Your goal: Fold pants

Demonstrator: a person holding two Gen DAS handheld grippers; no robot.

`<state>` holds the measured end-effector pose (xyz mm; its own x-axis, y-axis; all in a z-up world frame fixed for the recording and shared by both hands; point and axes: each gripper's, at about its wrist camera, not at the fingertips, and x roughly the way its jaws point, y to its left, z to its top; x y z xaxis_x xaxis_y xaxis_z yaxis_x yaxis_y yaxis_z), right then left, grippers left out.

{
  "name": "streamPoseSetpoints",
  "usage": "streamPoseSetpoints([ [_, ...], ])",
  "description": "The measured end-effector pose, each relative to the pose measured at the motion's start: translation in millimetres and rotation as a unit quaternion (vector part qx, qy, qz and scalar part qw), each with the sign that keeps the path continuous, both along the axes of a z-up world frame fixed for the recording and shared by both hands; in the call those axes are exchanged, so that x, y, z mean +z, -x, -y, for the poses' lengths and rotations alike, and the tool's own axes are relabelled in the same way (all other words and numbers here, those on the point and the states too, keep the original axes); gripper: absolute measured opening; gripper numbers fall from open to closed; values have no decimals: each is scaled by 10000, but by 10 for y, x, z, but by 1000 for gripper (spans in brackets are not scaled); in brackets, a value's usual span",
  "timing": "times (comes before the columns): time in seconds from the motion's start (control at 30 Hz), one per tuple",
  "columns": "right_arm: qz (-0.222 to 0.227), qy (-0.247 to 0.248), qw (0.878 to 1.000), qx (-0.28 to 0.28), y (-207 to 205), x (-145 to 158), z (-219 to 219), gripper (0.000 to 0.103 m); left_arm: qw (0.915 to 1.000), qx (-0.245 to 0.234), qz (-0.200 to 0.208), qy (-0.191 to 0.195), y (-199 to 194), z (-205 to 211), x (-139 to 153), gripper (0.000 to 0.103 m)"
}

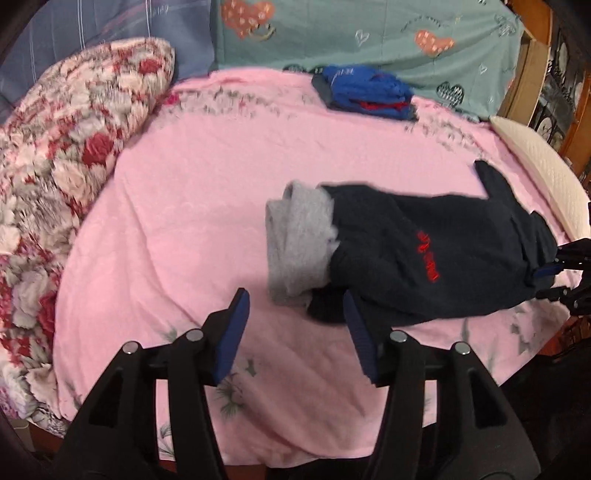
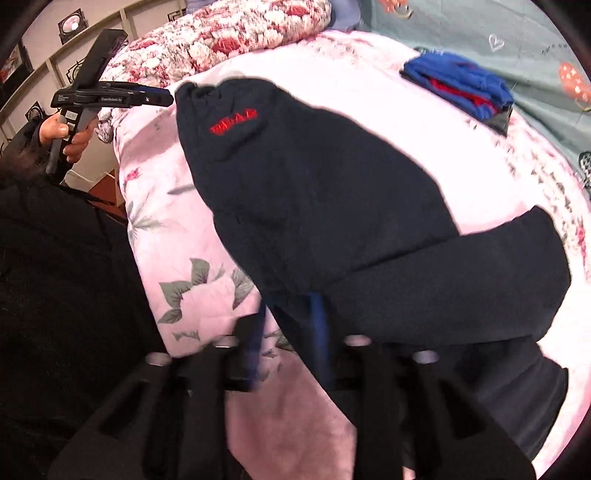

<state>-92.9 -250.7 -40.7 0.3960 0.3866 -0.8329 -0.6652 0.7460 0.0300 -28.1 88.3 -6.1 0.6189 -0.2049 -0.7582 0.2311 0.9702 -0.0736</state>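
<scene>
Dark navy pants with red lettering and a grey lining showing at one end lie folded on the pink blanket. My left gripper is open and empty, its right finger just beside the pants' near edge. In the right wrist view the pants fill the middle. My right gripper is blurred; its blue fingers stand a little apart at the pants' near edge, with cloth draped over them. It also shows at the right edge of the left wrist view, at the pants' end.
A folded blue and red garment lies at the far side of the bed. A flowered quilt is piled at the left. A teal heart-print sheet lies behind. A white pillow sits at the right edge.
</scene>
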Motion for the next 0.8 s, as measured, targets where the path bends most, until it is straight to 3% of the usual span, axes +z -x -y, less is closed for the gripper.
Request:
streamPoseSetpoints([
  [0.07,255,-154,9992,-258,-48,213,144,44,9994,-138,295,140,46,128,205,71],
  [0.13,521,-224,9937,-964,-271,457,389,47,9971,-531,500,196,58,407,355,74],
  [0.23,596,-158,9687,-2405,-806,658,848,73,9931,-1078,465,52,-30,839,295,76],
  [0.27,559,-99,9585,-2795,-992,668,992,74,9923,-1201,308,33,-101,980,188,76],
  [0.4,134,117,9348,-3546,-1661,508,1279,74,9890,-1430,-366,-47,-320,1346,-320,74],
  [0.47,-30,371,9273,-3725,-1916,364,1268,74,9882,-1454,-429,-202,-336,1445,-473,74],
  [0.57,-146,1088,9040,-4132,-2272,103,1271,74,9892,-1388,-427,-219,-322,1459,-546,75],
  [0.7,-418,1660,8860,-4310,-2575,-257,1314,74,9900,-1326,-480,-96,-333,1420,-559,76],
  [0.73,-536,1748,8856,-4270,-2607,-327,1293,69,9900,-1326,-476,-96,-322,1415,-565,76],
  [0.77,-727,1619,8916,-4165,-2642,-387,1296,44,9900,-1327,-469,-92,-322,1410,-569,76],
  [0.8,-844,1328,8971,-4129,-2624,-394,1317,32,9900,-1324,-471,-82,-326,1408,-570,76],
])
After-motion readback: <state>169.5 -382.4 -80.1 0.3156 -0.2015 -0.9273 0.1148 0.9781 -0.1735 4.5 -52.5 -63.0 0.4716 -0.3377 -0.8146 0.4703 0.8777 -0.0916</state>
